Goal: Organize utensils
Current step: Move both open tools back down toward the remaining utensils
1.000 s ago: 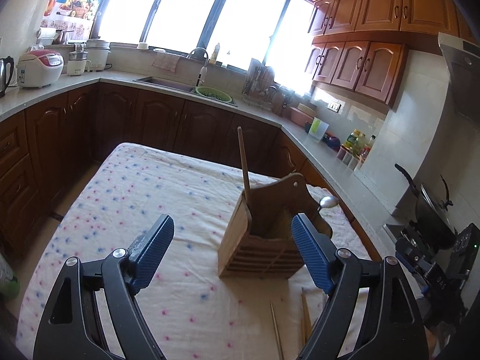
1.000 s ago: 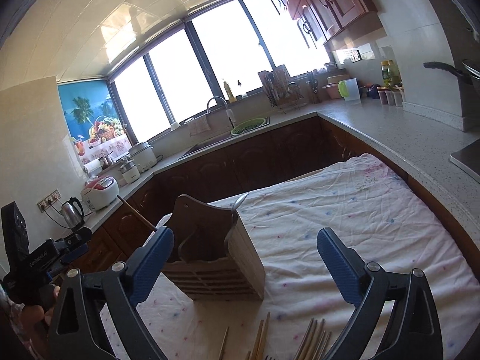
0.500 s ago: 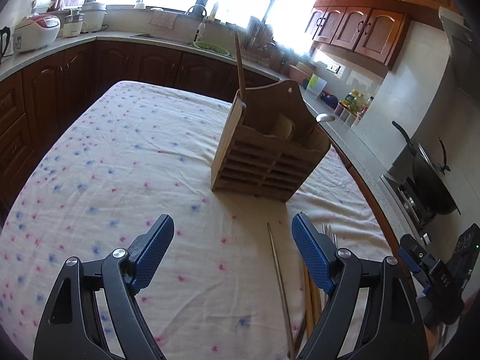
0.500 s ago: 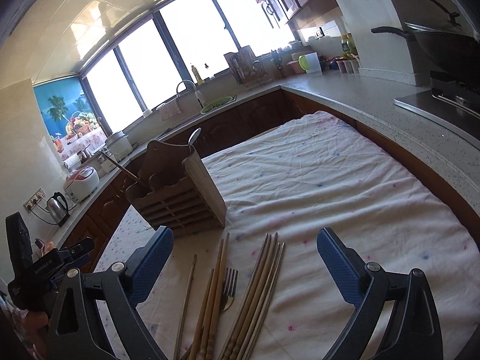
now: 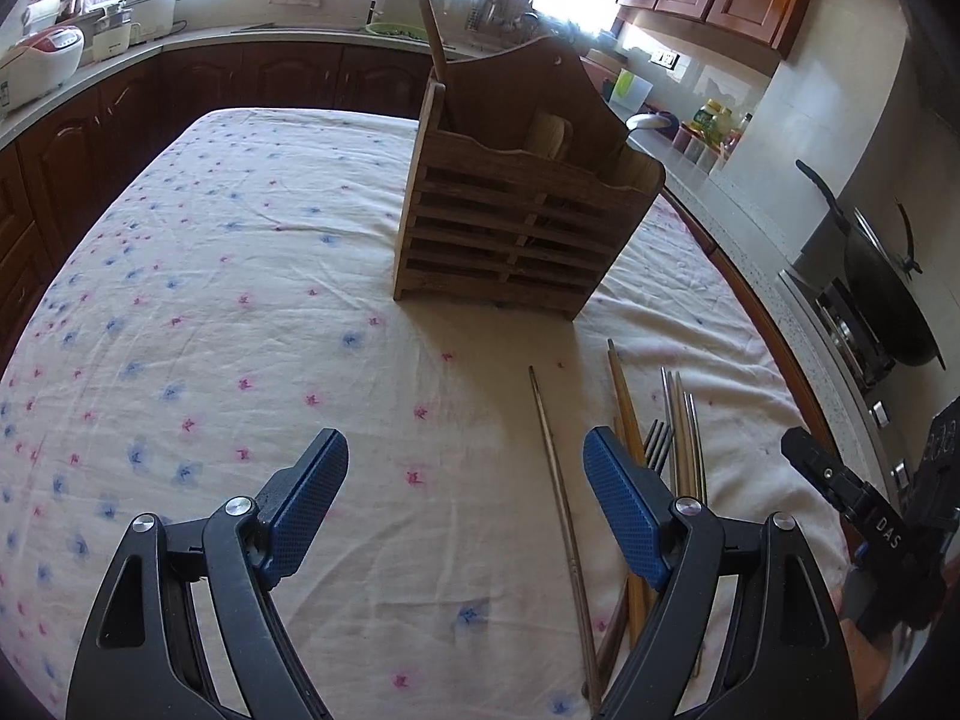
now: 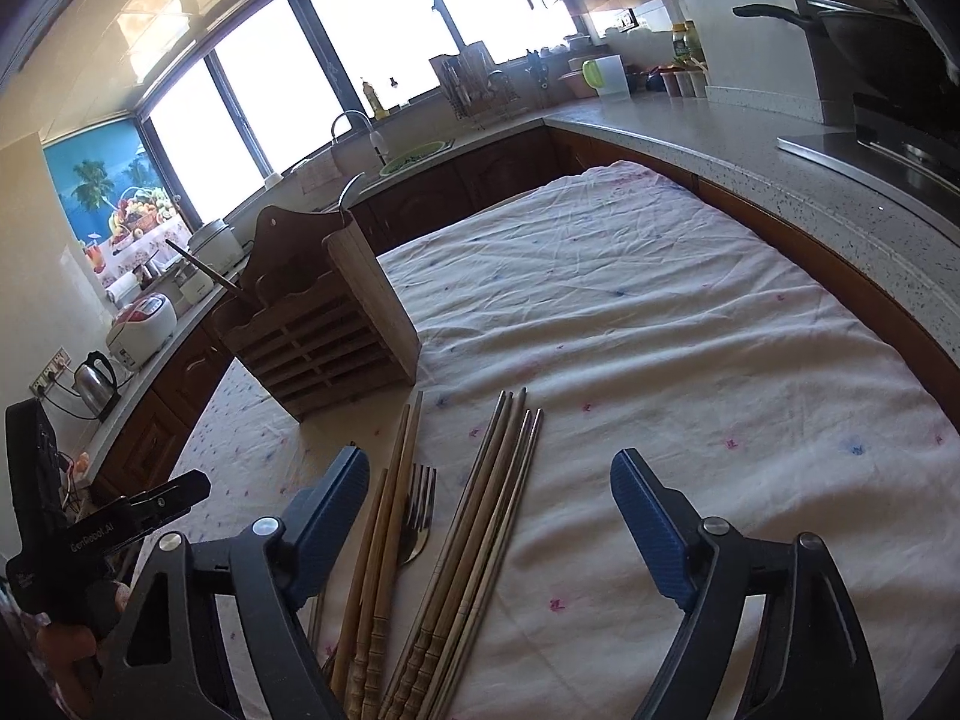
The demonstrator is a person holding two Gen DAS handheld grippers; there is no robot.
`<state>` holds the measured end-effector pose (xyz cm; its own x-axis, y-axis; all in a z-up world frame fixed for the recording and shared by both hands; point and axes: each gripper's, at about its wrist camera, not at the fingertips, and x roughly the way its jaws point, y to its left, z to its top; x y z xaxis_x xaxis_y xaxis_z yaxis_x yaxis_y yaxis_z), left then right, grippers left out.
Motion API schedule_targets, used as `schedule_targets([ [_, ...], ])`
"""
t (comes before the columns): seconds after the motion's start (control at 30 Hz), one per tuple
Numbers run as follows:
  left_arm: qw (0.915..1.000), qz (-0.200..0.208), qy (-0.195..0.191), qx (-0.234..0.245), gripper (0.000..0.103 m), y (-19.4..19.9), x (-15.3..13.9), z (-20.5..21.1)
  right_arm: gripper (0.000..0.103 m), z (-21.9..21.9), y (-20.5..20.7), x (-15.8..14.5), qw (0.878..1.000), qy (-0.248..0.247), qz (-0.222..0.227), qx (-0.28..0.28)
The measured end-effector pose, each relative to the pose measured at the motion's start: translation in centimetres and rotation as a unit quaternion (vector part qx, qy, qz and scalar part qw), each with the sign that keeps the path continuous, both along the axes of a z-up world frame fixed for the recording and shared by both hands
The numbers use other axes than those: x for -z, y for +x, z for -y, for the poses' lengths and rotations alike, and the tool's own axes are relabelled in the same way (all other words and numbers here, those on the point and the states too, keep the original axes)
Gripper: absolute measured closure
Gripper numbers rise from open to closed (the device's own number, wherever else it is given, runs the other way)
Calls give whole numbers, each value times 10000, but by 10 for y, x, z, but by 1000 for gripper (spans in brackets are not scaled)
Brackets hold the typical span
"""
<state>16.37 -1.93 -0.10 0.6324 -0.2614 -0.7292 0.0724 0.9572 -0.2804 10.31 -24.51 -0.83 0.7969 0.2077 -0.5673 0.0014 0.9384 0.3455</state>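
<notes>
Wooden caddy (image 5: 528, 210) stood ahead of left gripper (image 5: 465, 507), holding one tall stick (image 5: 429, 24) and a spoon (image 5: 651, 120). Left jaws wide, empty. Right gripper (image 6: 489, 525) closing, pads clear of chopsticks (image 6: 480, 516) and fork (image 6: 417, 510) lying between them.

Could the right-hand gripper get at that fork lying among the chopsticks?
Probably yes. The fork lies flat on the tablecloth just ahead of the right gripper, whose jaws are closing with nothing held. Chopsticks crowd its side, so they may get pinched too.
</notes>
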Motion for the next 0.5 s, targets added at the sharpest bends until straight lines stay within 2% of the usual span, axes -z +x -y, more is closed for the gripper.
schedule_targets([
  [0.17,9986,-204,285,405,20,8,10,30,38,3,9,8,9997,-95,-224,33],
  [0.4,9907,-412,656,1115,20,13,27,86,39,16,14,9,9994,-42,-286,171],
  [0.47,9888,-452,780,1192,21,14,33,96,40,18,15,8,9994,-21,-295,185],
  [0.5,9878,-465,901,1185,24,15,36,99,41,19,16,8,9994,-18,-301,194],
])
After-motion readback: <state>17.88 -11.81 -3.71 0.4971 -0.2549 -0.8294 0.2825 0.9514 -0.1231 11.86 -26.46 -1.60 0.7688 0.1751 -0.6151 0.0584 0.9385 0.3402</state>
